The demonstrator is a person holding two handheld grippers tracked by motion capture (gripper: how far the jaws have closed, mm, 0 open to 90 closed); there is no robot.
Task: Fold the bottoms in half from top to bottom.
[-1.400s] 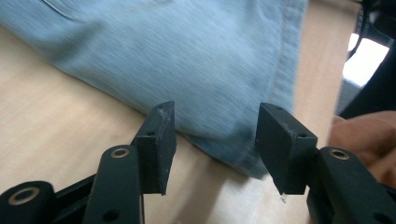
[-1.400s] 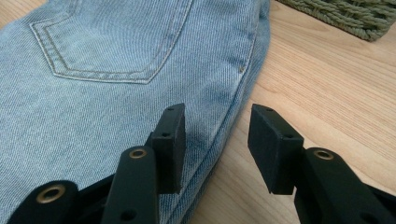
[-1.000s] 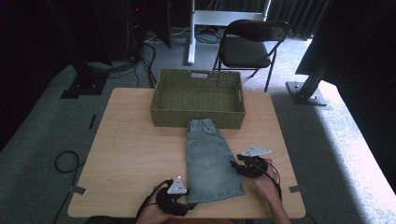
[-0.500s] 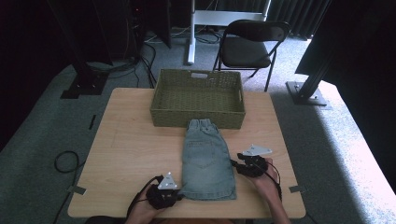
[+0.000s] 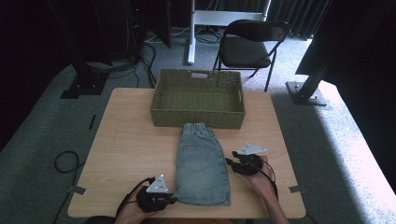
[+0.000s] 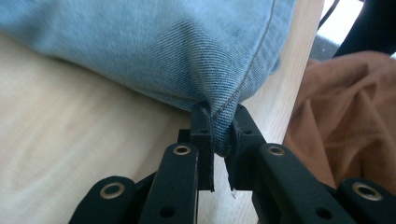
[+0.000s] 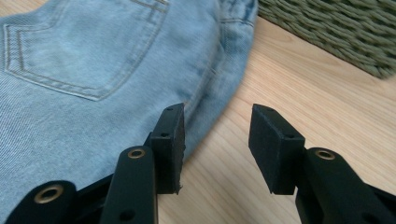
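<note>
denim skirt (image 5: 202, 164) lying flat on tabletop (image 5: 126, 140) | you're pinching its near hem corner, left gripper (image 6: 219, 135) jaws just closing | right gripper (image 7: 217, 140) jaws hanging half open, empty | fold, basket (image 5: 198, 99) pending

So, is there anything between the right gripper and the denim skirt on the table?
Nothing visible. The right gripper has open jaws right at the side edge of the denim skirt, with bare table around. The left gripper already pinches the skirt's hem corner.
</note>
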